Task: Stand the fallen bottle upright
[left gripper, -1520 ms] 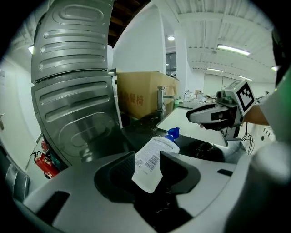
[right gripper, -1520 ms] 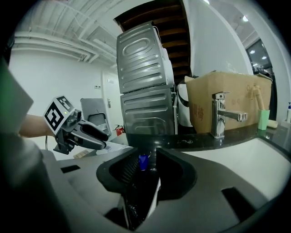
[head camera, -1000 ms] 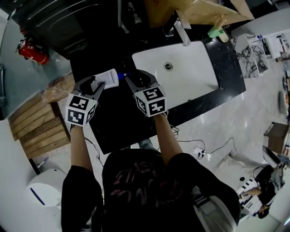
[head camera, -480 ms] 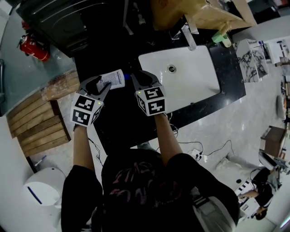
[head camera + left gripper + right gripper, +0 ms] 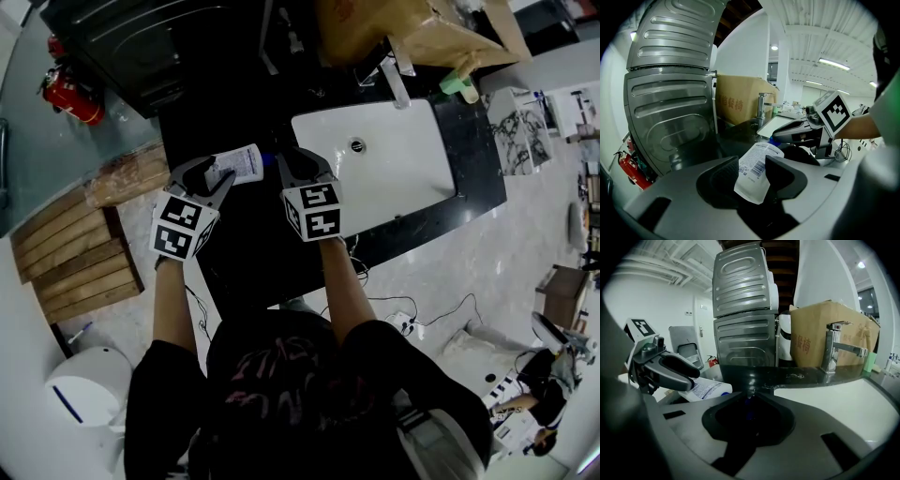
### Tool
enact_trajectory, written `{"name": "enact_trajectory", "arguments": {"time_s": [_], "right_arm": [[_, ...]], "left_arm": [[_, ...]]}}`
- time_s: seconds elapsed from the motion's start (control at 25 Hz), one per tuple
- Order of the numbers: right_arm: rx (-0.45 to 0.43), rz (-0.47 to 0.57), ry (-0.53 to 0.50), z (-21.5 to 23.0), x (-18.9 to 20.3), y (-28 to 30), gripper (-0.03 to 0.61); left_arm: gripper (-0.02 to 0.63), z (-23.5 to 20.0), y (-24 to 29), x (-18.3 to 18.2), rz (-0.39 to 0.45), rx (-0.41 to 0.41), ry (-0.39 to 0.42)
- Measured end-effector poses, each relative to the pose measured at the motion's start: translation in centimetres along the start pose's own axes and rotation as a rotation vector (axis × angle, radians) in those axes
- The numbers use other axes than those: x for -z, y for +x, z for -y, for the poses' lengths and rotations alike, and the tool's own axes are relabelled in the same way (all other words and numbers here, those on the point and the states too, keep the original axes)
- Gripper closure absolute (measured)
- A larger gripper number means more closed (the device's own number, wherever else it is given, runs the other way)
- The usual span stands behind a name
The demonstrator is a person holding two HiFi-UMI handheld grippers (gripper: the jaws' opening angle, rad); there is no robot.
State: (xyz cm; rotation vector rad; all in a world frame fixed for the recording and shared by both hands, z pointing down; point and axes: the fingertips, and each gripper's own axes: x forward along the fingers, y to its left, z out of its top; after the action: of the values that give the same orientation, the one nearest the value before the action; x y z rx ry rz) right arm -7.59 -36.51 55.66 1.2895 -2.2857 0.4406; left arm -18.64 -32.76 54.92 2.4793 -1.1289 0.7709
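A white bottle (image 5: 240,165) with a printed label and a blue cap lies on its side above the dark counter (image 5: 246,258). My left gripper (image 5: 215,174) is shut on its bottom end; in the left gripper view the bottle (image 5: 757,163) sits pinched between the two pads. From the right, my right gripper (image 5: 285,160) reaches the cap end, its jaws closing around the blue cap (image 5: 746,410), which shows dimly between them. In the right gripper view the bottle (image 5: 706,389) runs left toward the left gripper (image 5: 687,376).
A white sink (image 5: 403,169) with a steel faucet (image 5: 397,79) lies right of the grippers. A cardboard box (image 5: 405,28) stands behind it. A ribbed steel appliance (image 5: 122,37) is at the back left. On the floor are a red fire extinguisher (image 5: 69,94) and wooden pallet (image 5: 73,253).
The right gripper's jaws have narrowed from wide open onto the bottle's cap end. The left gripper has kept its hold and both hands have hardly shifted.
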Motion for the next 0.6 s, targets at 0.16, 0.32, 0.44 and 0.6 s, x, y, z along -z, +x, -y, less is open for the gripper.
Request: {"name": "enact_trajectory", "arguments": {"time_s": [0.16, 0.32, 0.44, 0.6], "right_arm": [[0.013, 0.003, -0.021, 0.0, -0.2, 0.0, 0.521], [0.017, 0.002, -0.052, -0.3, -0.6, -0.1, 0.523], [0.026, 0.005, -0.085, -0.4, -1.0, -0.4, 0.523], [0.052, 0.017, -0.145, -0.4, -2.1, -1.2, 0.526]], "left_arm": [[0.423, 0.1, -0.2, 0.0, 0.001, 0.008, 0.015], [0.423, 0.2, -0.6, 0.2, 0.002, 0.010, 0.020], [0.423, 0.2, -0.7, 0.2, 0.018, 0.011, 0.004], [0.423, 0.7, -0.7, 0.0, 0.049, 0.015, -0.020]]}}
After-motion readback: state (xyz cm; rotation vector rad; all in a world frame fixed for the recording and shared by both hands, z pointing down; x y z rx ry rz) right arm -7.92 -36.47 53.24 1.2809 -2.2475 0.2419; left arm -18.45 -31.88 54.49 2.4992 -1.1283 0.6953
